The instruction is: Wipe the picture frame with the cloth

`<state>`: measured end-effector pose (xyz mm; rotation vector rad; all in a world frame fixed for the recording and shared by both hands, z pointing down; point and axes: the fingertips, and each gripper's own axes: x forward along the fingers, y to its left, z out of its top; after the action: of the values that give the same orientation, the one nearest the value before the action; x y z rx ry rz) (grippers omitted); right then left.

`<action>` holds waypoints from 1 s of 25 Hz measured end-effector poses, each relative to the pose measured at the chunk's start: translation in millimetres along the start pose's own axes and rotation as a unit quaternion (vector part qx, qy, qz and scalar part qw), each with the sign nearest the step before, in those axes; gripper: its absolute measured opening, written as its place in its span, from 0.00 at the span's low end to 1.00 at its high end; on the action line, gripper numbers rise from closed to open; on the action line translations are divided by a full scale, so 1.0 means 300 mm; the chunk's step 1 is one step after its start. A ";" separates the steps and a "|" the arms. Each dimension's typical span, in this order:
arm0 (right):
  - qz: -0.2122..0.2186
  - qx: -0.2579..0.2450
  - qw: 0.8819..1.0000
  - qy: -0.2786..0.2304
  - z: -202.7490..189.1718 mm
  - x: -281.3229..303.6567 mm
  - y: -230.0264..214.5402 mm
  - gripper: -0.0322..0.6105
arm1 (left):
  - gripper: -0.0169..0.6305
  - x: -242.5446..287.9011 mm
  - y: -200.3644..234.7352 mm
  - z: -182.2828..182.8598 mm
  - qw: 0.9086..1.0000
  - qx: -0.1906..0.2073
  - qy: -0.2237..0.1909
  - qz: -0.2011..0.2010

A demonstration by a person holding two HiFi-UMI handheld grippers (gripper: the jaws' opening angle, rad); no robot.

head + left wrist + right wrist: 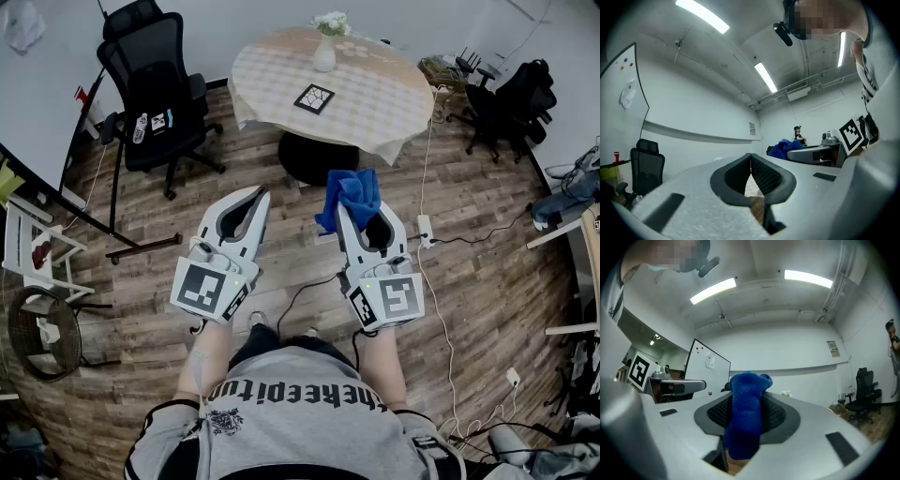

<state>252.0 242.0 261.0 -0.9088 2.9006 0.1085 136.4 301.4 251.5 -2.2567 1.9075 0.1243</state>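
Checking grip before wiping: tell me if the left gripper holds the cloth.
No, the cloth sits in the right gripper; the left gripper is empty.

Indoor room, evenly bright from ceiling tube lamps (703, 16), w/ mild glare round them. Head view sharp; soft shadows on wood floor (469, 234). Both gripper views fisheye (black corners, walls bowed). Left gripper (751, 157) and right gripper (746, 397) shells blur near lens; cloth (745, 427) weave in focus.
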 end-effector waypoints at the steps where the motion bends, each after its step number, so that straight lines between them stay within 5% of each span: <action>1: 0.001 0.000 1.000 -0.001 0.001 -0.002 -0.002 0.29 | 0.05 0.002 -0.003 0.000 1.000 0.001 0.001 0.000; 25: 0.012 0.013 1.000 -0.013 0.009 -0.111 -0.115 0.29 | 0.05 0.046 -0.146 0.029 1.000 0.015 -0.006 0.012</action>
<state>299.0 232.9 260.9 -0.8624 2.8825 0.0849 182.5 296.6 244.2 -2.2097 1.9165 0.1119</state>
